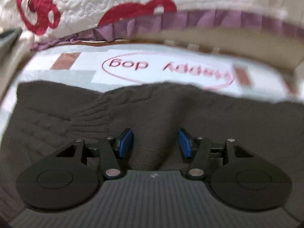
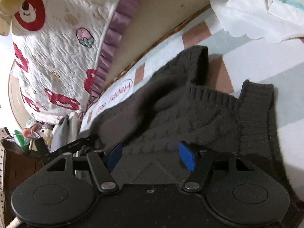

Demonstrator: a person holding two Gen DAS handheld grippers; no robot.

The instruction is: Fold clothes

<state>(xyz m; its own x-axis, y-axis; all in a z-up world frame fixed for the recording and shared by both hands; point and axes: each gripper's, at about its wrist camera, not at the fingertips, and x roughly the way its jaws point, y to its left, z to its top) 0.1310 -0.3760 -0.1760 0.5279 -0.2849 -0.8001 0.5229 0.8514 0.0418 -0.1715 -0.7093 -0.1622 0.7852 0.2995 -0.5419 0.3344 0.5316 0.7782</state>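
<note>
A dark brown cable-knit sweater [image 1: 152,112] lies spread on a pale patchwork mat. My left gripper [image 1: 155,143] hovers just over its middle, blue pads wide apart, with a raised ridge of knit running between them. In the right wrist view the same sweater [image 2: 190,117] shows a ribbed cuff [image 2: 256,96] and a sleeve end [image 2: 197,60] pointing away. My right gripper [image 2: 151,155] is open over the knit near the hem. The left gripper's black frame [image 2: 76,144] shows at the sweater's left edge.
The mat [image 1: 167,66] carries a pink "Happy dog" oval. Behind it stands a white quilted cover [image 2: 62,60] with red bears and a purple frill [image 1: 190,20]. White cloth [image 2: 256,15] lies at the far right. Small clutter [image 2: 38,131] sits at the left.
</note>
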